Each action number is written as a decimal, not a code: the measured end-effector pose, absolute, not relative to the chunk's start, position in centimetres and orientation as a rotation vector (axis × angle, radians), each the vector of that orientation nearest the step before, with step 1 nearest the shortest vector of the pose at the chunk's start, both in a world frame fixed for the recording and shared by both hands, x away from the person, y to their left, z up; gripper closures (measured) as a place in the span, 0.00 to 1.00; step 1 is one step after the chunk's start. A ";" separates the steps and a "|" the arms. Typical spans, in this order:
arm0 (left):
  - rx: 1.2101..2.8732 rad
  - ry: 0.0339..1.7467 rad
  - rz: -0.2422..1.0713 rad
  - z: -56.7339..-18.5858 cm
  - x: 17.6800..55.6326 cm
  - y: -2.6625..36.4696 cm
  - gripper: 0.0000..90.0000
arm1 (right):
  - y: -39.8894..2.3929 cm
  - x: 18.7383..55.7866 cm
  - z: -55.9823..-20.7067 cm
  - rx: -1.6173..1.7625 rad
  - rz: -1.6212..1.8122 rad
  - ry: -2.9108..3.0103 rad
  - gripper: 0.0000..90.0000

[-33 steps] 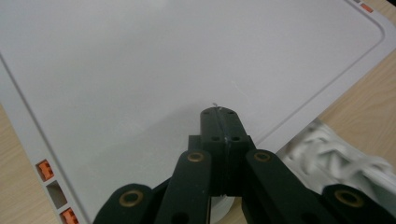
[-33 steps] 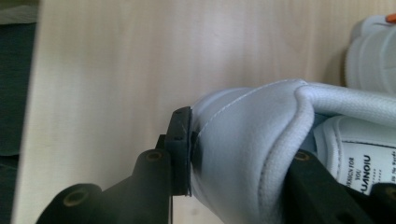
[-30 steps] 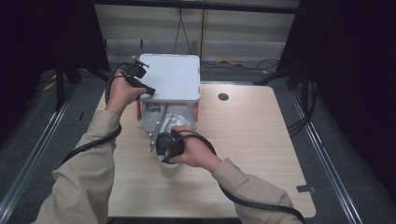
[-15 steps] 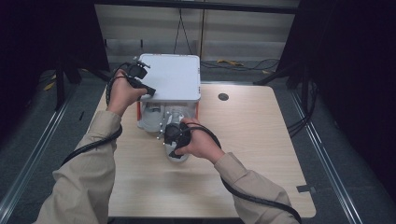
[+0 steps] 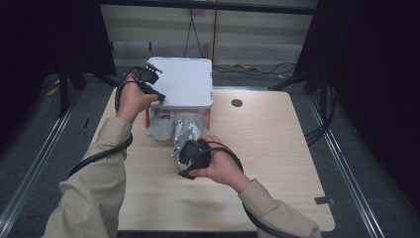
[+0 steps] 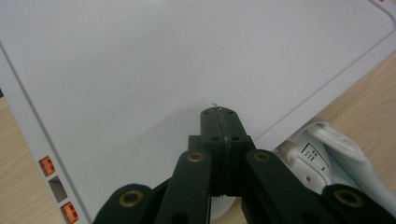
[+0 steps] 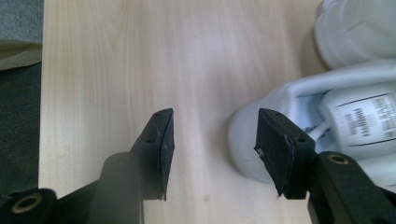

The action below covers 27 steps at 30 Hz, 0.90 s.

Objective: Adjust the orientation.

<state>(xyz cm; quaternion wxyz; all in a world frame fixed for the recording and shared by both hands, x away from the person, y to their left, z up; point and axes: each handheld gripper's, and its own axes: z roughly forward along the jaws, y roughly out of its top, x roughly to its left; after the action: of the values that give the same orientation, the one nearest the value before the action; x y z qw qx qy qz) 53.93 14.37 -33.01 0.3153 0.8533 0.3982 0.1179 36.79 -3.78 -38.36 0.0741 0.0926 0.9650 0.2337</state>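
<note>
A white box lid [image 5: 184, 82] stands raised over an orange-edged box [image 5: 146, 117] at the table's far left. My left gripper [image 5: 156, 94] is at the lid's near left corner; in the left gripper view its jaws [image 6: 218, 113] are shut, tips against the lid [image 6: 187, 56]. White shoes [image 5: 166, 126] lie under the lid at the box front. My right gripper [image 5: 182, 140] points at them from the near side. It [image 7: 212, 126] is open over bare wood, with a white shoe's heel [image 7: 299, 88] just behind its right jaw. A second white shoe [image 7: 355, 32] lies beyond.
The light wood table [image 5: 277, 148] has free room to the right and near side. A small round dark cap [image 5: 236, 103] sits in the tabletop right of the box. Black cables trail from both grippers. Dark floor and stands surround the table.
My right gripper has shifted a little right and toward the box front, where the shoes lie. The left hand and the lid have stayed put.
</note>
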 end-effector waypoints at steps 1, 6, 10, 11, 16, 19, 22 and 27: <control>2.247 1.049 0.311 -33.0 53.9 14.4 1.00 | -3.8 36.8 -38.8 0.273 0.699 2.904 0.53; 2.248 1.047 0.311 -33.0 53.9 14.4 1.00 | -4.2 37.3 -40.8 0.332 0.669 2.952 0.66; 2.250 1.046 0.312 -33.0 53.9 14.4 1.00 | -4.3 37.7 -41.6 0.367 0.622 2.952 0.77; 2.249 1.048 0.311 -33.0 53.9 14.4 1.00 | -4.4 38.0 -41.9 0.387 0.607 2.935 0.84; 2.248 1.040 0.311 -33.1 53.9 14.5 1.00 | -4.8 38.8 -42.9 0.444 0.598 2.927 0.94; 2.239 1.045 0.312 -33.1 53.9 14.5 1.00 | -4.5 39.1 -43.5 0.443 0.592 2.926 0.99; 2.239 1.045 0.312 -33.1 53.9 14.5 1.00 | -4.4 39.3 -43.6 0.458 0.592 2.927 1.00; 2.240 1.041 0.307 -33.1 53.9 14.6 1.00 | -4.4 39.4 -43.2 0.454 0.619 2.912 1.00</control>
<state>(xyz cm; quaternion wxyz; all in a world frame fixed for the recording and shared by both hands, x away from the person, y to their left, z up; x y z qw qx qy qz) 53.91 14.59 -33.12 0.3206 0.8525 0.3960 0.1168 39.39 -4.37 -43.18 0.0651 0.1504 0.9649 0.2051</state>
